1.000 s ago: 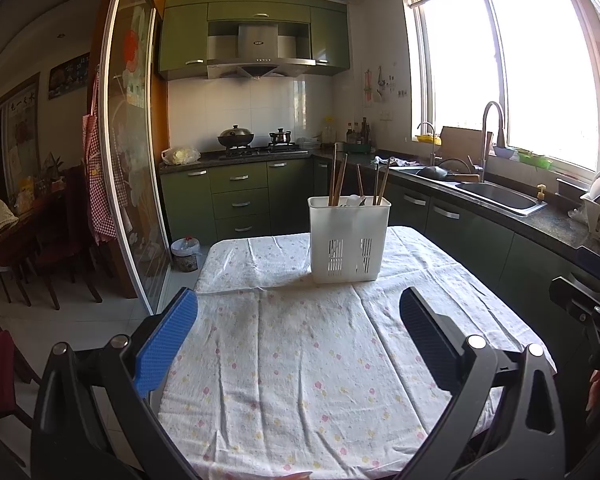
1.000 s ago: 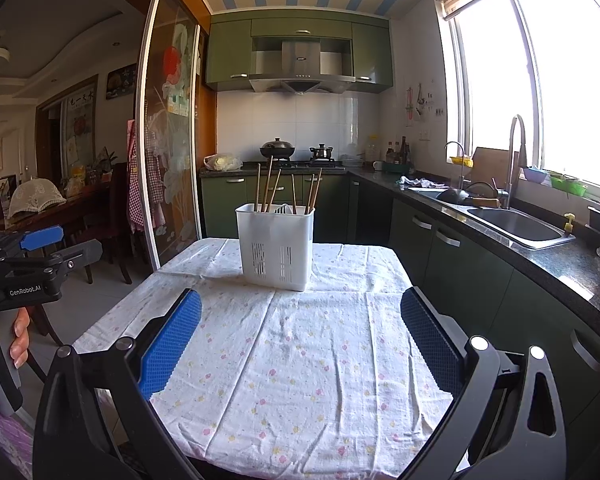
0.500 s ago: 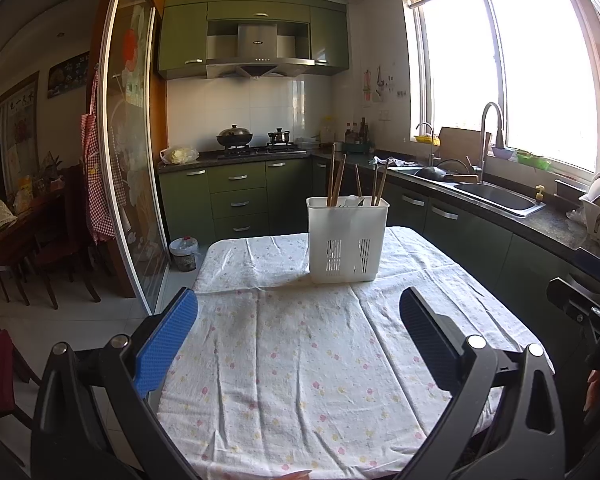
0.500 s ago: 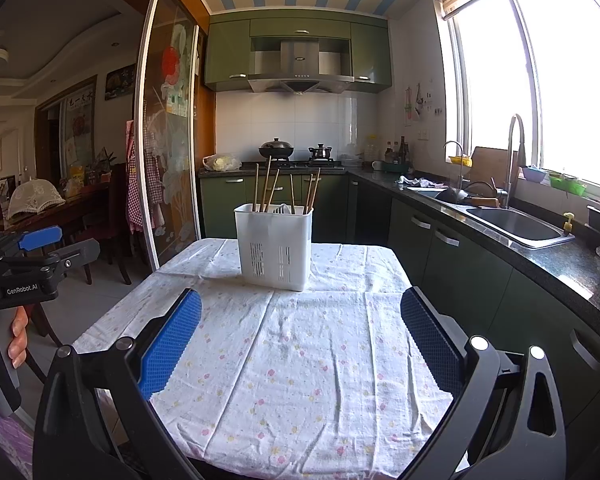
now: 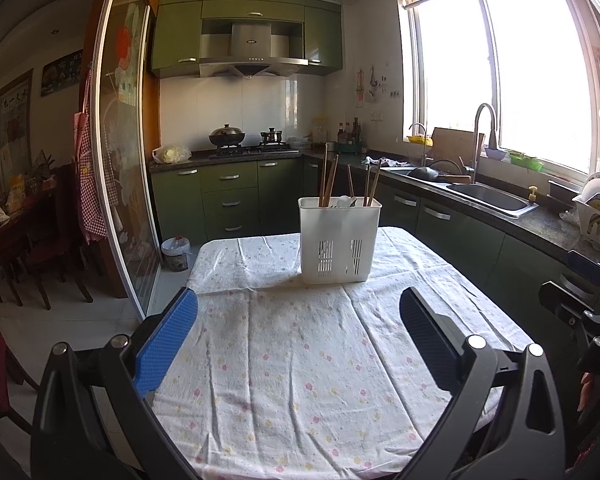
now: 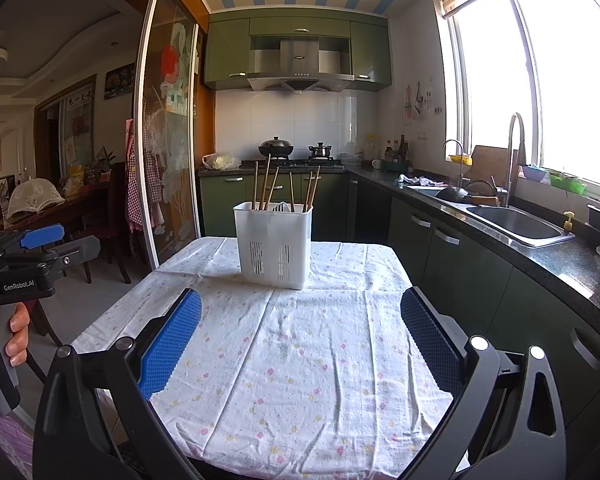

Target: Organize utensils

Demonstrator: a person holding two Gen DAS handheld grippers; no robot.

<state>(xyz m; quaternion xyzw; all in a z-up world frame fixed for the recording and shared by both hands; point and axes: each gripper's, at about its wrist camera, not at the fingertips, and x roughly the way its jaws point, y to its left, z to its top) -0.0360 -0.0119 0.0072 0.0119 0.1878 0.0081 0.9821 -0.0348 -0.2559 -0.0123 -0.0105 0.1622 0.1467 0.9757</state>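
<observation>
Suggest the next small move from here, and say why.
Probably bring the right gripper forward toward the white holder. Both grippers are open and empty, well short of it, and the chopsticks already stand inside; the left gripper can wait.

Floral tablecloth [image 5: 300, 360], steel sink [image 5: 496, 200], wok [image 6: 276, 146] on stove.

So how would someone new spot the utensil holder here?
Find the table under the flowered cloth in the green kitchen. Standing alone at its far end is the white slotted utensil holder, the only thing on the cloth, with wooden chopsticks sticking up from it.
</observation>
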